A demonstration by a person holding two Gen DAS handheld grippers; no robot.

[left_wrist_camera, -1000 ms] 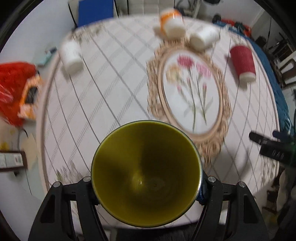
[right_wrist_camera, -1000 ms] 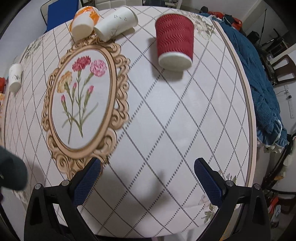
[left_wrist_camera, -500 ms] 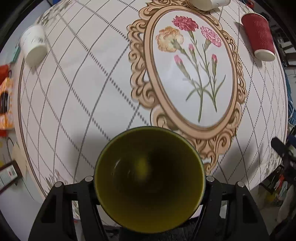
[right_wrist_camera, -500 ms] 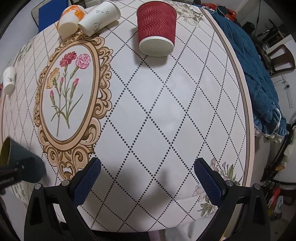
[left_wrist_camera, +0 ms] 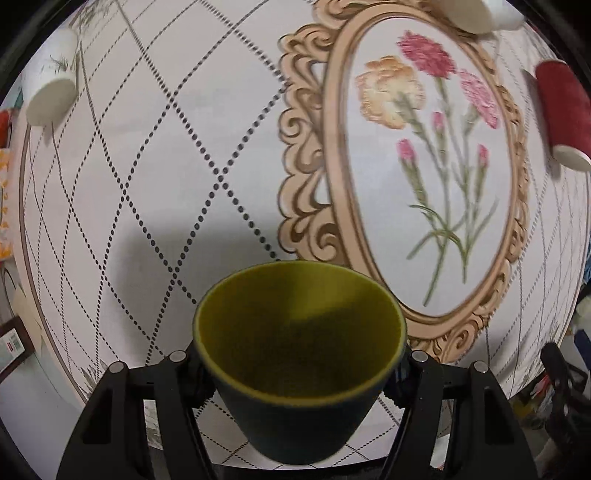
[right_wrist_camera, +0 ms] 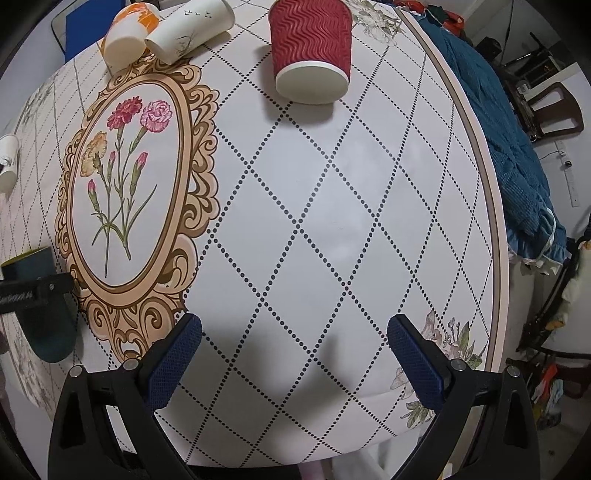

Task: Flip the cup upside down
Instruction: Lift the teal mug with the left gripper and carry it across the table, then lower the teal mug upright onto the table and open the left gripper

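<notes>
My left gripper [left_wrist_camera: 299,373] is shut on a dark teal cup [left_wrist_camera: 295,417] with an olive-yellow inside. The cup's mouth points forward and down at the tablecloth, close above it, beside the floral oval frame [left_wrist_camera: 428,166]. In the right wrist view the cup [right_wrist_camera: 35,262] and the left gripper show at the far left edge. My right gripper [right_wrist_camera: 295,354] is open and empty above the table's near right part.
A red ribbed paper cup [right_wrist_camera: 310,48] stands upside down at the back. A white paper cup [right_wrist_camera: 188,29] and an orange-white cup [right_wrist_camera: 129,29] lie at the back left. Another white cup [left_wrist_camera: 51,92] stands at the left. A blue cloth [right_wrist_camera: 517,147] hangs off the right edge.
My left gripper has tipped the teal cup further forward and lowered it toward the tablecloth. My right gripper has barely moved and stays open.
</notes>
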